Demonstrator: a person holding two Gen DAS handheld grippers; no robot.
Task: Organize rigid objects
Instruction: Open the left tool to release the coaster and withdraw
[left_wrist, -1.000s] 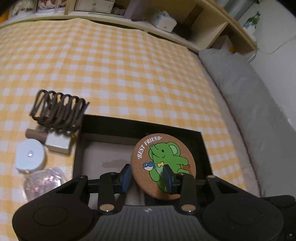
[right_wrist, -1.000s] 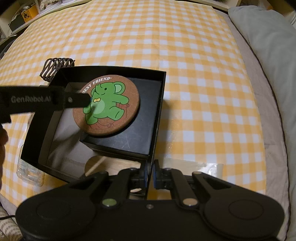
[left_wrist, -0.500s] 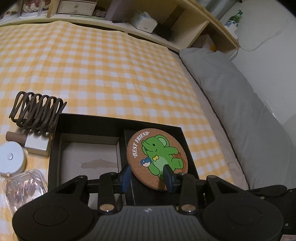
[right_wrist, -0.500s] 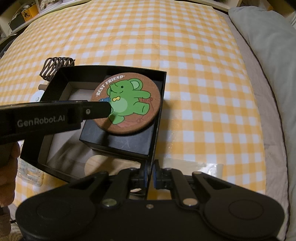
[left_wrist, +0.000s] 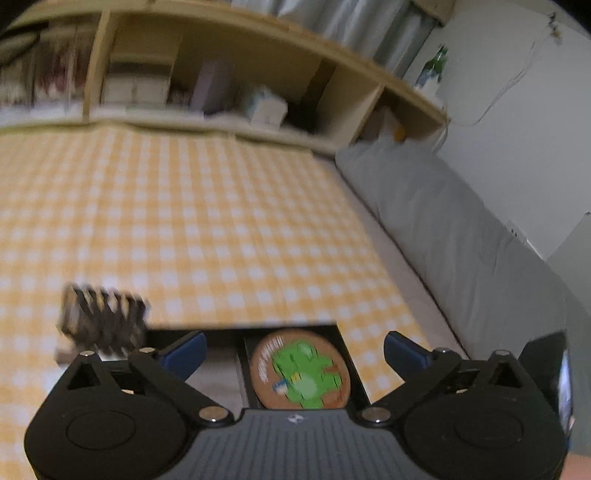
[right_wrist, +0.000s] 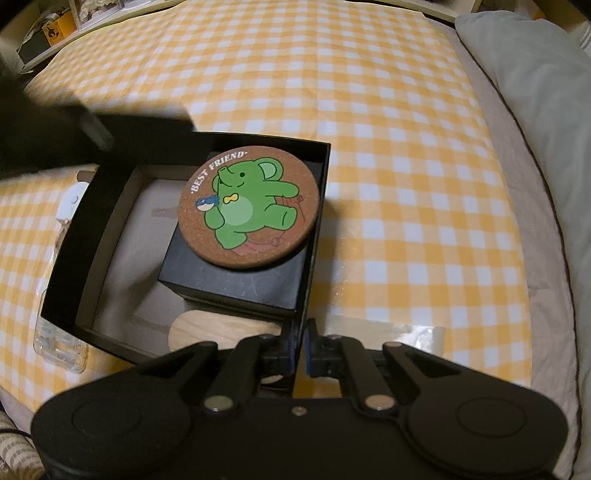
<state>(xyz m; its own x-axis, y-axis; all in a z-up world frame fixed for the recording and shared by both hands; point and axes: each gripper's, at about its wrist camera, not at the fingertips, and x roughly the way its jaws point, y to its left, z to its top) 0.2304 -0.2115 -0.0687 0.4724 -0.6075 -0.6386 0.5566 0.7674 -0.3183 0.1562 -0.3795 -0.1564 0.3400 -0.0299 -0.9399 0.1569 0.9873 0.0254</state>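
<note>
While the left gripper (left_wrist: 293, 350) stands with its blue-padded jaws spread wide and nothing between them, the cork coaster (right_wrist: 248, 211) printed with a green elephant and "BEST FRIEND" lies flat, free of either tool, on top of a small black box (right_wrist: 236, 273) that sits inside the open black tray (right_wrist: 70, 236). In the left wrist view the coaster (left_wrist: 300, 370) shows between and below the parted fingers, not touched by either pad, and the picture is smeared with motion. The right gripper (right_wrist: 301, 349) has its jaws pinched nearly together on the tray's thin right-hand wall, near the close corner, one blue pad on each side of the wall. A round wooden disc (right_wrist: 218, 330) lies on the tray floor just in front of the small box. Outside the tray to the left, on the yellow checked cloth (right_wrist: 406, 184), sit a clear plastic case (right_wrist: 59, 350) and a white round item (right_wrist: 70, 203); a dark coiled wire rack (left_wrist: 103, 317) stands beyond the tray's far left corner.
</note>
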